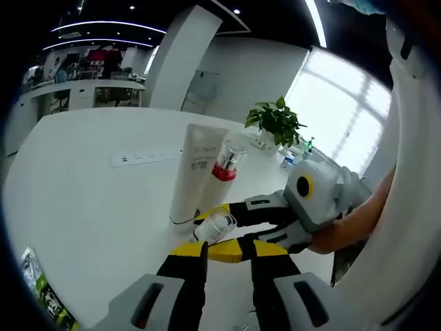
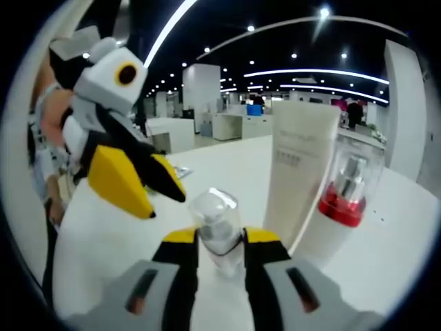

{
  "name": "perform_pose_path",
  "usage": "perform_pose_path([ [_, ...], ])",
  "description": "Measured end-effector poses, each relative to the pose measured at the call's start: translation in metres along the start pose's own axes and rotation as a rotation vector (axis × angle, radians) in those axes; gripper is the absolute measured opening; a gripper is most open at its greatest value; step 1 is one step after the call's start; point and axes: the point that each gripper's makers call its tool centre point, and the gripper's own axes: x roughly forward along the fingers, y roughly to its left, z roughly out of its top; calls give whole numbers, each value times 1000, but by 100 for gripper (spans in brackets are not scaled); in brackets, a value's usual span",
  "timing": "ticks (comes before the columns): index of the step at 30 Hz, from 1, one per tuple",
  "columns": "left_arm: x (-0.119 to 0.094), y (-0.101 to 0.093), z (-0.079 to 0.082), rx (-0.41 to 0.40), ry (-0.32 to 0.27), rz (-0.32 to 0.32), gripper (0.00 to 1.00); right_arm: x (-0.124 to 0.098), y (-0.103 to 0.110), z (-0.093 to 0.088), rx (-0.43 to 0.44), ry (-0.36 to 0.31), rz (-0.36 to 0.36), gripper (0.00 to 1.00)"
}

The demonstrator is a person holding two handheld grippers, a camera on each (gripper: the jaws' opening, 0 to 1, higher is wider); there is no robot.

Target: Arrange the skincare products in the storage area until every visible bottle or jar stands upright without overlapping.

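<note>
Left gripper view: left gripper (image 1: 224, 254) at bottom centre, jaws yellow-tipped, a small gap between them, nothing in them. Right gripper (image 1: 227, 222) comes in from the right, held by a hand (image 1: 337, 233); its jaws are closed around a small clear bottle (image 1: 215, 225) just above the left jaws, mid-frame. Behind it, centre frame, a white tube (image 1: 195, 174) stands cap-down on the white bench (image 1: 89, 200); grey and red print on it too small to read. Touching its right side, a pump bottle (image 1: 222, 176) with a red band and clear cap, upright. Power strip (image 1: 146, 157) upper left of the tube. Plant (image 1: 275, 121) upper right. Green packet (image 1: 45, 293) at lower left edge.

Right gripper view: right gripper (image 2: 220, 252) bottom centre, jaws gripping the clear bottle (image 2: 217, 224), which stands upright between them. Left gripper (image 2: 148, 183) at left, jaws parted and empty, tips near the bottle. Tube (image 2: 300, 172) right of centre, grey lettering blurred, unreadable. Pump bottle (image 2: 341, 200) against its right side, upright. Bench (image 2: 406, 234) beneath.
</note>
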Motion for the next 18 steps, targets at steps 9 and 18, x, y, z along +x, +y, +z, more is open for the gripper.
perform_pose_path([
  [9,4,-5,5,9,1,-1,25,-1,-2,-5,20,9,0,23],
  [18,2,-6,9,-68,-11,21,24,-1,-5,-10,33,23,-4,24],
])
